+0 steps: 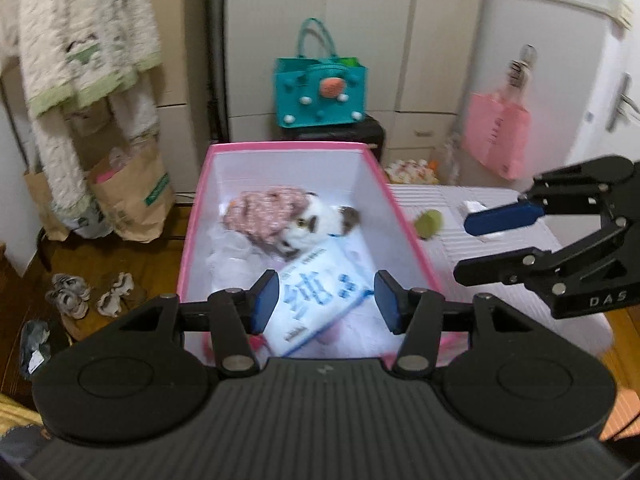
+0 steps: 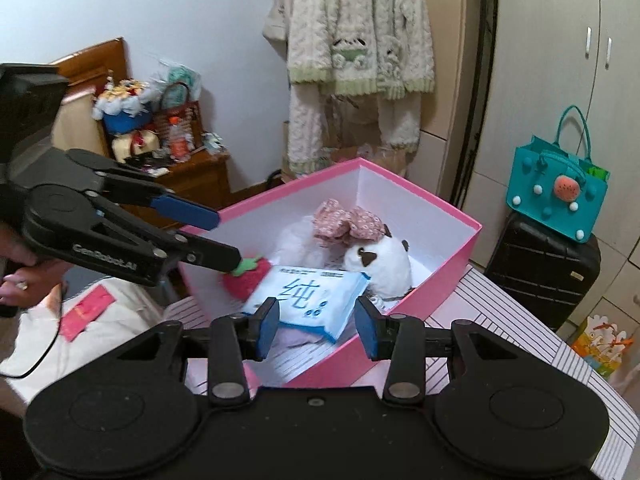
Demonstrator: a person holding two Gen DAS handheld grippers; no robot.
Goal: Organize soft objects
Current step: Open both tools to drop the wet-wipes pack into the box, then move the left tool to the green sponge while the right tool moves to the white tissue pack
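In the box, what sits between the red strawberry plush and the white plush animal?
The tissue pack lies between the strawberry plush and the white plush animal inside the pink box, seen in the right wrist view.

Dark wooden floor (image 1: 36, 280), scuffed, with small slippers (image 1: 88, 294) left on it. Cream wardrobe doors (image 1: 360, 20) are seen along the far wall. A fluffy cream garment with green trim (image 2: 360, 40) is hung against a pale wall (image 2: 140, 8). A teal handbag (image 2: 558, 196) is set on a black suitcase (image 2: 540, 272). Wooden bedside cabinet (image 2: 196, 180), cluttered. Paper bags (image 1: 132, 196) are stood by the wall. Light is even, indoor.
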